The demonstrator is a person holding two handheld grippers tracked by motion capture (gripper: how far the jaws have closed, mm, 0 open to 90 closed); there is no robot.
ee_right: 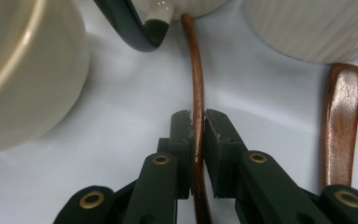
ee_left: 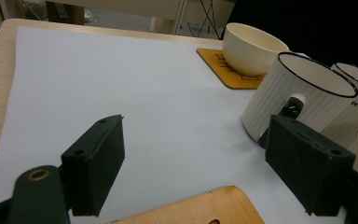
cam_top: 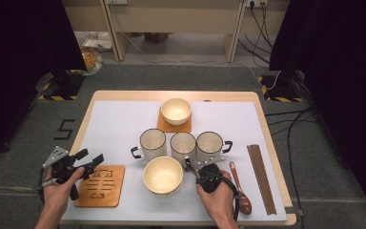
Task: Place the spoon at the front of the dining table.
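My right gripper (ee_right: 196, 116) is shut on a thin brown wooden handle (ee_right: 196, 60) that I see edge-on; the handle runs on toward a mug's black handle (ee_right: 140, 32). In the high view the right gripper (cam_top: 189, 163) sits low between the near cream bowl (cam_top: 163, 175) and the row of three white mugs (cam_top: 183, 145). A second wooden spoon (cam_top: 240, 191) lies to the right of that hand. My left gripper (cam_top: 91, 156) stands open with nothing between its jaws, above a wooden coaster (cam_top: 100, 185). The left gripper (ee_left: 196, 135) faces the leftmost mug (ee_left: 303, 93).
Another cream bowl (cam_top: 176, 111) rests on an orange coaster (cam_top: 164, 126) at the back centre. Brown chopsticks (cam_top: 262, 176) lie along the right side of the white mat (cam_top: 114, 119). The wooden table edge (cam_top: 276, 157) runs just beyond them.
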